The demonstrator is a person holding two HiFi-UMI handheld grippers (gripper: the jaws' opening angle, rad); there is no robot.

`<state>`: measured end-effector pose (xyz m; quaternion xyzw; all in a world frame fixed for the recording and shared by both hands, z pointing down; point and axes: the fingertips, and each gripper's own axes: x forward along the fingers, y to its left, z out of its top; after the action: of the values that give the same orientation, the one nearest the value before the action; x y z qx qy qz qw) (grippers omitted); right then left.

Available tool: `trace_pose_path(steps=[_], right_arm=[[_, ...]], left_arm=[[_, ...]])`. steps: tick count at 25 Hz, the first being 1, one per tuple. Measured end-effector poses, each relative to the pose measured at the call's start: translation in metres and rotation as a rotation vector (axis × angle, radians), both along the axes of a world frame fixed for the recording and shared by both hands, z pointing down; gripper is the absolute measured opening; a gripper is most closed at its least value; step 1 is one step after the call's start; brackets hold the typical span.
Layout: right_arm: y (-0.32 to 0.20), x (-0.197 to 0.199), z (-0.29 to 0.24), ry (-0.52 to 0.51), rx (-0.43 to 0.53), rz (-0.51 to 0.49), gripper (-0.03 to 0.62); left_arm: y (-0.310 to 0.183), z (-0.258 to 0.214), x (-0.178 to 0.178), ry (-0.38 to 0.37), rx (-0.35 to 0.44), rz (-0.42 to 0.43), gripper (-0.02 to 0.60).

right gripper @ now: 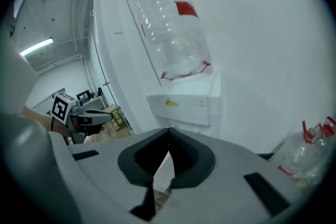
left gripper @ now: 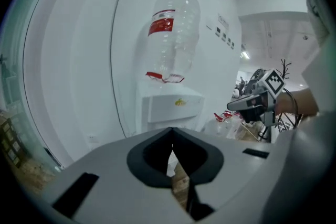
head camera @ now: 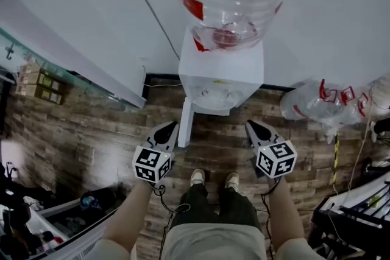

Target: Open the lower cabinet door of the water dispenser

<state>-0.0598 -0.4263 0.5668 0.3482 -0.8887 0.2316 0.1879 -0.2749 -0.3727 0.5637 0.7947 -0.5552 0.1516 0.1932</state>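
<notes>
Grey jaws of the left gripper (head camera: 172, 126) and right gripper (head camera: 250, 125) are pressed together, empty, short of the white water dispenser (head camera: 222, 76). Its lower cabinet door (head camera: 185, 122), seemingly standing ajar, looks like light, stiff plastic; take its free edge.

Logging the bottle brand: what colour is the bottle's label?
Red label, clearest in the left gripper view.
</notes>
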Motion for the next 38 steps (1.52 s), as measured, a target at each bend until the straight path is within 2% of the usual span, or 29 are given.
trace_pose_path(steps=[5, 13, 19, 24, 30, 38], right_arm=[[-0.001, 0.02, -0.09, -0.025, 0.088, 0.063, 0.006], [0.022, 0.051, -0.218, -0.062, 0.26, 0.068, 0.006], [0.047, 0.078, -0.29, -0.083, 0.376, 0.067, 0.006], [0.07, 0.095, -0.336, -0.098, 0.455, 0.071, 0.006], [0.093, 0.107, -0.376, -0.121, 0.527, 0.058, 0.006], [0.098, 0.11, -0.389, -0.13, 0.561, 0.007, 0.006]], left_arm=[[-0.005, -0.073, 0.022, -0.024, 0.084, 0.047, 0.005], [0.005, -0.189, 0.046, 0.007, 0.23, 0.054, 0.005], [0.014, -0.263, 0.066, -0.009, 0.339, 0.059, 0.005], [0.026, -0.326, 0.078, -0.052, 0.462, 0.049, 0.005], [0.045, -0.367, 0.098, -0.113, 0.565, 0.052, 0.005], [0.054, -0.373, 0.114, -0.117, 0.571, 0.041, 0.005]])
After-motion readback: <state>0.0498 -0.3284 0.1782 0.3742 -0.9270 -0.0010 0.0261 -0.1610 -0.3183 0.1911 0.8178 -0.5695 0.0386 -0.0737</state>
